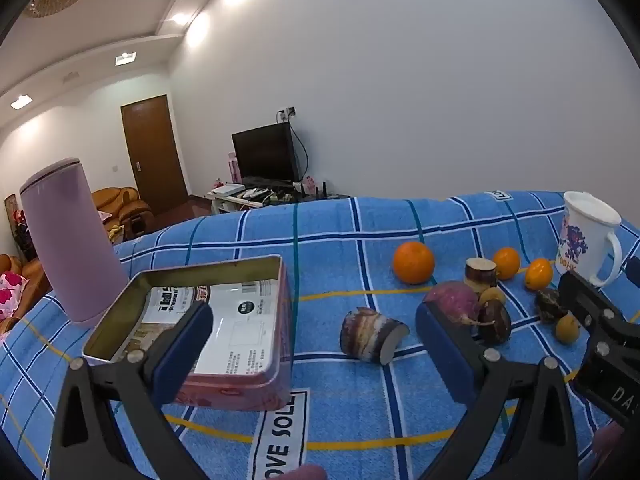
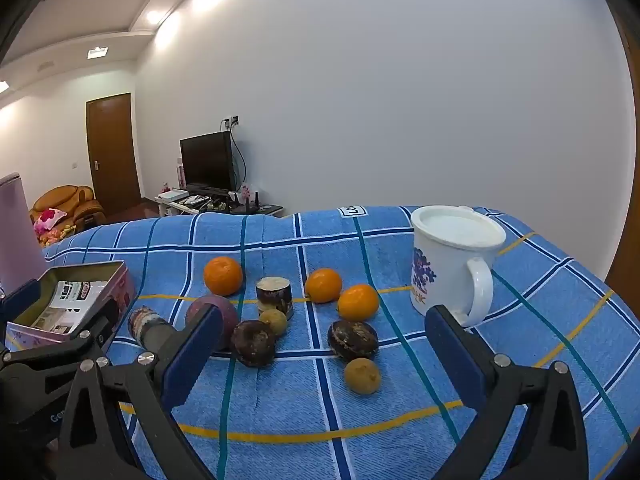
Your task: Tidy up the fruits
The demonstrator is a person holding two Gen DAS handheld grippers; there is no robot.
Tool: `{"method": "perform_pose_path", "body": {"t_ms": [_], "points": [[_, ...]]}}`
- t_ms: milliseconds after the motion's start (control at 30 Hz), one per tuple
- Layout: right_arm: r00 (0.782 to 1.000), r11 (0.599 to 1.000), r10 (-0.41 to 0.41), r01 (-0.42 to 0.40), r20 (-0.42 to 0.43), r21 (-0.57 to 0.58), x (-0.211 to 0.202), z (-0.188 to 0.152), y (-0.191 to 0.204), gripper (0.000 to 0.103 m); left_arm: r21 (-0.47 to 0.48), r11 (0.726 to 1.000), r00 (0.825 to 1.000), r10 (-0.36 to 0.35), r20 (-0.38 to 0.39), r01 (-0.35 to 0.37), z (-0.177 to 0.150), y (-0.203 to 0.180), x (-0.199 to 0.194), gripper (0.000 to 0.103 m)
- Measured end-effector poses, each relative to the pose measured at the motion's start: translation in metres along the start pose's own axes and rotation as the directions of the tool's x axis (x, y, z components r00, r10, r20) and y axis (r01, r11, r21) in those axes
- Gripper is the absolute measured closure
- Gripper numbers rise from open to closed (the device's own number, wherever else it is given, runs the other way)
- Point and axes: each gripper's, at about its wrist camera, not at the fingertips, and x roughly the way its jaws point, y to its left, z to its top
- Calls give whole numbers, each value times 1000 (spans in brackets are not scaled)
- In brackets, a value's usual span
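Three oranges (image 2: 223,275) (image 2: 323,285) (image 2: 358,302) lie on the blue checked cloth (image 2: 400,408), with two sugarcane pieces (image 2: 274,294) (image 1: 370,334), a purple radish (image 1: 452,303), two dark round fruits (image 2: 253,342) (image 2: 353,340) and two small yellow fruits (image 2: 362,375) (image 2: 274,321). An open pink tin (image 1: 208,320) sits at the left. My left gripper (image 1: 316,344) is open, over the tin's right wall and the lying sugarcane. My right gripper (image 2: 324,360) is open and empty, in front of the fruit cluster.
A pink cylindrical container (image 1: 68,240) stands behind the tin. A white lidded mug (image 2: 454,260) stands at the right of the fruits. The table drops off behind; a TV (image 2: 208,162) and door are far back.
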Motion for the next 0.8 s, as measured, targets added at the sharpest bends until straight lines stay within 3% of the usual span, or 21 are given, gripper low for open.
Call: {"method": "perform_pose_path", "body": {"t_ms": [800], "points": [[1000, 1000, -2, 2, 4, -4, 0, 0, 0, 1, -28, 999, 1000, -26, -10, 26, 0, -2, 2, 0]]}}
